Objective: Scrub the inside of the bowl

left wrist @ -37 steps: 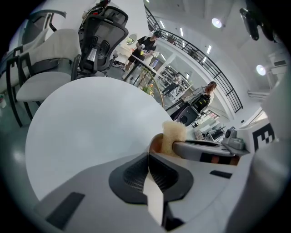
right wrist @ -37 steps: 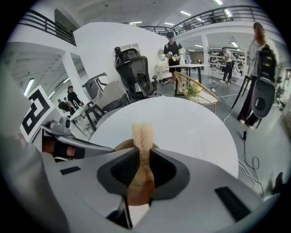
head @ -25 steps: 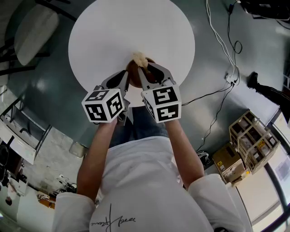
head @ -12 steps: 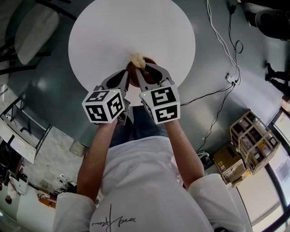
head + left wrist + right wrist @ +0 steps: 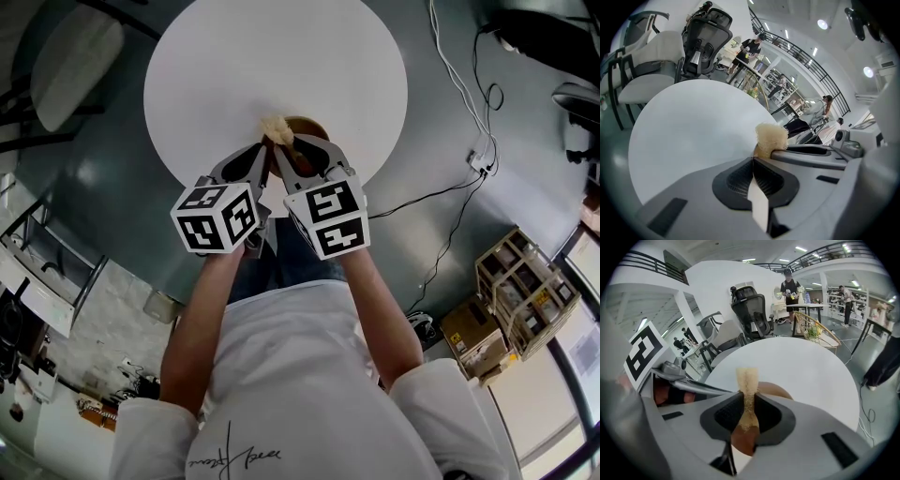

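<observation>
right gripper (image 5: 746,397) pinches the scrubber (image 5: 747,378), likely soft; left gripper (image 5: 753,161) clamps the rim of the bowl (image 5: 309,126), likely stiff and light, at the tabletop's (image 5: 234,56) near edge.

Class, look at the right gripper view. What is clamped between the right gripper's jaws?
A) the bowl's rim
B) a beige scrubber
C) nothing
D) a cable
B: the right gripper has its jaws closed on the beige scrubber, and the brown bowl shows just beyond it.
</observation>
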### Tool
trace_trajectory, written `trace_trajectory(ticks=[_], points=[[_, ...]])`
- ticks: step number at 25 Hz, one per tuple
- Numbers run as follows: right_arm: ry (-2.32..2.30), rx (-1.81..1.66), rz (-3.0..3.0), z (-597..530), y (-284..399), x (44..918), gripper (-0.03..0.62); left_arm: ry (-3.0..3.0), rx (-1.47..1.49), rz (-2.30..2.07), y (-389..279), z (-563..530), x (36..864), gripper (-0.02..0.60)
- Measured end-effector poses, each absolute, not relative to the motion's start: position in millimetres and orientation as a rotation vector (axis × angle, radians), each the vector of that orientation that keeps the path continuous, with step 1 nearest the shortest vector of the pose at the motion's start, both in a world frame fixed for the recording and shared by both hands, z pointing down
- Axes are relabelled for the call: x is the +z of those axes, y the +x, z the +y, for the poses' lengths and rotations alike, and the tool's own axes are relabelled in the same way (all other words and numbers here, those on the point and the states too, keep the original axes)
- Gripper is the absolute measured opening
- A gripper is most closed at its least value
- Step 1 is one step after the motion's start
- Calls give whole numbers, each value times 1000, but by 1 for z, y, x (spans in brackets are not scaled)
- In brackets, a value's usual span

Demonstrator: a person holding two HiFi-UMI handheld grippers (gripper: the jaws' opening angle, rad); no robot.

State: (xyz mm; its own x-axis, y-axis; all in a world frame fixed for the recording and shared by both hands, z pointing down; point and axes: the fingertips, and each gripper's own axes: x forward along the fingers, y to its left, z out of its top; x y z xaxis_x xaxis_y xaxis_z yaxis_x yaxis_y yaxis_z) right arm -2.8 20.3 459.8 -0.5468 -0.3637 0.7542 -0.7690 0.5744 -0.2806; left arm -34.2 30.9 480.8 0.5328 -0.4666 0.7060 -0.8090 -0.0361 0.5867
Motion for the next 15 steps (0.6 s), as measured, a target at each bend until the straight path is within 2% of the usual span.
trace_trajectory(ticks=[15], points=[[814, 803, -2143, 32, -10, 466, 86, 1665, 379, -1088, -39, 32, 484, 12]])
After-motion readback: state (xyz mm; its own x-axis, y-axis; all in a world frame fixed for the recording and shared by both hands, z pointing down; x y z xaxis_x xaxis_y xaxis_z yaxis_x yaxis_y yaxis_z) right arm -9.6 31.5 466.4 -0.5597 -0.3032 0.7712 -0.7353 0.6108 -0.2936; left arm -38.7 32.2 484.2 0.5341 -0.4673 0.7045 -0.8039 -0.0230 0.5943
